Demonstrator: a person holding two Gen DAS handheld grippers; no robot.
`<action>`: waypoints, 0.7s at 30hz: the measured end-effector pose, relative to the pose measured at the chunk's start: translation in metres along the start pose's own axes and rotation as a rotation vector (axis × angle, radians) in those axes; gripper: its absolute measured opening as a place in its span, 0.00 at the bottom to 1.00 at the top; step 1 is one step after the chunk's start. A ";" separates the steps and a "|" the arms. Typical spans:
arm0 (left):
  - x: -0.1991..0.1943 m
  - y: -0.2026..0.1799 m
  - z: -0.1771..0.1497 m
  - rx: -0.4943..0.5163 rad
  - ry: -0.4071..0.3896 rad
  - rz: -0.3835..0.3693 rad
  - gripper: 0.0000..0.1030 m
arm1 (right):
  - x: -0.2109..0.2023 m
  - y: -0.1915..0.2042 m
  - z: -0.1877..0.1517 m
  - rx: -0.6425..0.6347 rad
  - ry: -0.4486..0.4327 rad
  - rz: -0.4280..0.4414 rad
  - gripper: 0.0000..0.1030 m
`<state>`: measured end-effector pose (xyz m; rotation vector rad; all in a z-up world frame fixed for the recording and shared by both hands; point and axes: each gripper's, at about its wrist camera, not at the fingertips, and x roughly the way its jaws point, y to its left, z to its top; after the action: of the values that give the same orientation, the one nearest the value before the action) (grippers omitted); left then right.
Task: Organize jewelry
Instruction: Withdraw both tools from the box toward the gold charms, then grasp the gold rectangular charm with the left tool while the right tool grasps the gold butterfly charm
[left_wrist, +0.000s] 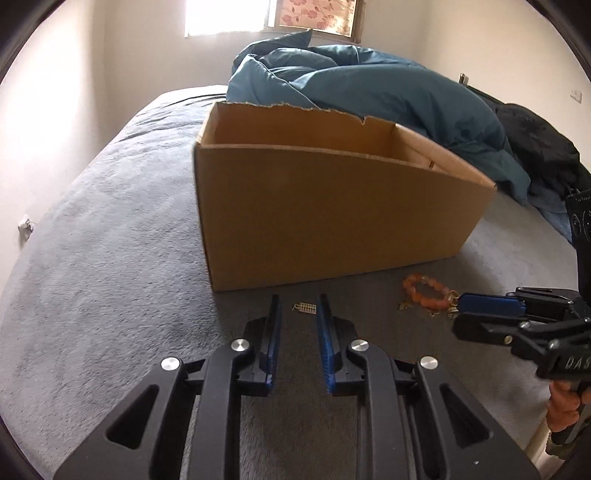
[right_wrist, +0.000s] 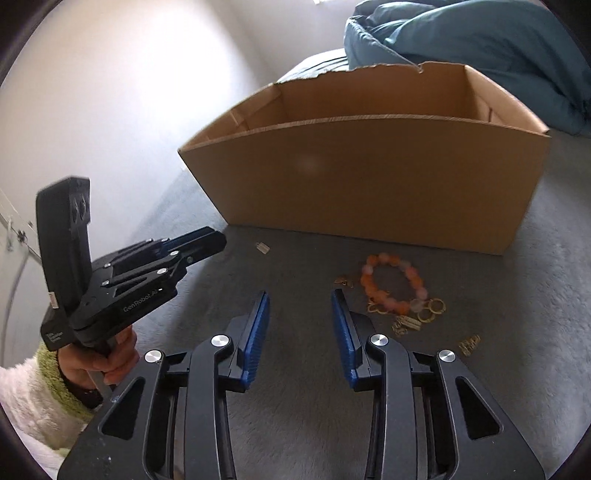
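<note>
An open cardboard box (left_wrist: 332, 206) (right_wrist: 369, 177) stands on the grey bed cover. In front of it lie an orange bead bracelet (left_wrist: 424, 291) (right_wrist: 391, 284), gold rings (right_wrist: 430, 310) and small gold pieces (right_wrist: 469, 345). A small gold earring (left_wrist: 306, 307) (right_wrist: 263, 247) lies apart to the left. My left gripper (left_wrist: 298, 301) (right_wrist: 212, 240) hovers just short of that earring, jaws slightly apart with nothing between them. My right gripper (right_wrist: 300, 295) (left_wrist: 460, 306) is open and empty, its tips just left of the bracelet pile.
A crumpled teal duvet (left_wrist: 369, 85) (right_wrist: 480, 40) lies behind the box, with dark clothing (left_wrist: 535, 147) at the right. The grey bed cover (left_wrist: 110, 240) stretches to the left towards a white wall. A hand in a fluffy white sleeve (right_wrist: 29, 398) holds the left gripper.
</note>
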<state>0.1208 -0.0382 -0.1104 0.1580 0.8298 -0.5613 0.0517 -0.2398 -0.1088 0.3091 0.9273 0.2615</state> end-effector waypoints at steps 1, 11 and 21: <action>0.005 0.000 0.000 0.006 0.006 -0.005 0.18 | 0.006 0.000 0.001 -0.009 0.003 -0.004 0.33; 0.039 -0.002 0.002 0.010 0.071 -0.026 0.24 | 0.038 -0.011 -0.003 -0.031 0.043 -0.040 0.34; 0.062 -0.006 0.003 0.013 0.106 -0.029 0.24 | 0.055 -0.014 0.007 -0.030 0.053 -0.066 0.34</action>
<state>0.1529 -0.0697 -0.1532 0.1894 0.9329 -0.5900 0.0898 -0.2342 -0.1509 0.2444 0.9835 0.2233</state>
